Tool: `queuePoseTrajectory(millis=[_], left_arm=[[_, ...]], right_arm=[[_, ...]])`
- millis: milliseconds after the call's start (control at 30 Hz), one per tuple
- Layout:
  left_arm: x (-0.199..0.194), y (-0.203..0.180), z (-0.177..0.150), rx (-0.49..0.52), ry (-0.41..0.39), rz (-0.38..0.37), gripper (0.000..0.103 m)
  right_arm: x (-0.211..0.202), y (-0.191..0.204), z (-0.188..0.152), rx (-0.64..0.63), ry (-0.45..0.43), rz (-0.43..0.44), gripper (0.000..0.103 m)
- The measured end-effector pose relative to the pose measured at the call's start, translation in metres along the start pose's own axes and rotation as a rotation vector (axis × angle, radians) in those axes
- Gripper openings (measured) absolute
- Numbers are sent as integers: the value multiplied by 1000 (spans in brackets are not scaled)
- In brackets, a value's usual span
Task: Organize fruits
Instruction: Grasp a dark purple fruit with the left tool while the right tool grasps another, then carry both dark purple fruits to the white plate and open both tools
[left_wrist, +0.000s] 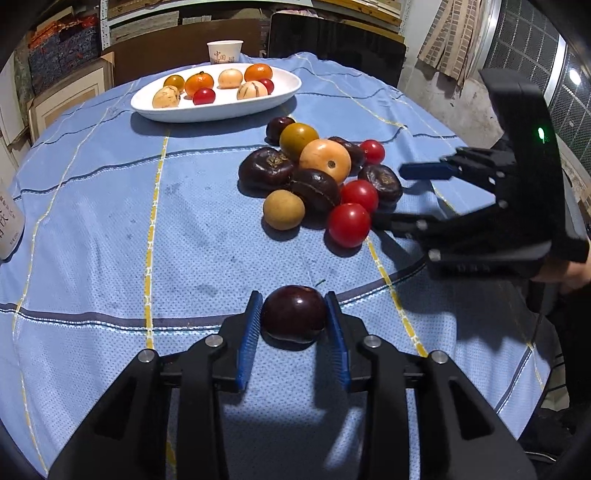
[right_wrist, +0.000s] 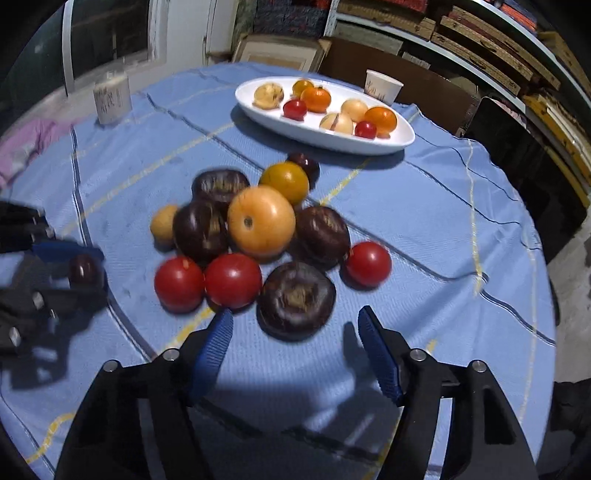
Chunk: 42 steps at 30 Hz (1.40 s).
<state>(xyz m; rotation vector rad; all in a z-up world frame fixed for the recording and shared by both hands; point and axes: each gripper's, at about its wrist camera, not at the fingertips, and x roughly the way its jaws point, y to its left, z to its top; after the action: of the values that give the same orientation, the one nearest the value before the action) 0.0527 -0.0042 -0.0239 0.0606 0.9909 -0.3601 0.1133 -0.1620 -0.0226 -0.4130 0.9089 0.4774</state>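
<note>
My left gripper (left_wrist: 293, 301) is shut on a small dark purple plum (left_wrist: 294, 314) that rests on the blue tablecloth near the front edge; the plum also shows in the right wrist view (right_wrist: 84, 268). A pile of fruit lies mid-table: a big orange fruit (right_wrist: 260, 226), dark purple fruits (right_wrist: 295, 301), red tomatoes (right_wrist: 232, 280) and yellow ones (left_wrist: 283, 209). My right gripper (right_wrist: 295, 319) is open and empty, just short of the nearest dark purple fruit. A white oval plate (left_wrist: 284, 90) at the back holds several small fruits.
A paper cup (left_wrist: 224, 51) stands behind the plate. A white bottle or can (right_wrist: 112, 96) stands at the table's left side. Shelves, boxes and a dark chair surround the round table. The blue cloth (left_wrist: 110, 221) has bare stretches left of the pile.
</note>
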Motion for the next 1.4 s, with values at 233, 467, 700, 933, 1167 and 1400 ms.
queuePoseTrajectory(millis=[233,467,700,933,1167,1400], left_arm=[[1,-1,0,-1,-5,4,36],[-2,4,-2,-43,-9,-12,34],[-6,4,-2,-54,-14,-27,32],[-32,10,22,-20,-101,15,32],[-27,53,107,-54,-146,107,32],[24,100,188,-118,-116,155,32]], right_arm=[[1,-3,1,56,-11,46,40],[-10,-18,-12,152,-24,51,41],[-32,-23,-25,202,-68,67,41],[-61,-38,-6,239,-151,83,41],[-59,-50,65,192,-226,74,41],[7,-73,141,205,-166,102,41]])
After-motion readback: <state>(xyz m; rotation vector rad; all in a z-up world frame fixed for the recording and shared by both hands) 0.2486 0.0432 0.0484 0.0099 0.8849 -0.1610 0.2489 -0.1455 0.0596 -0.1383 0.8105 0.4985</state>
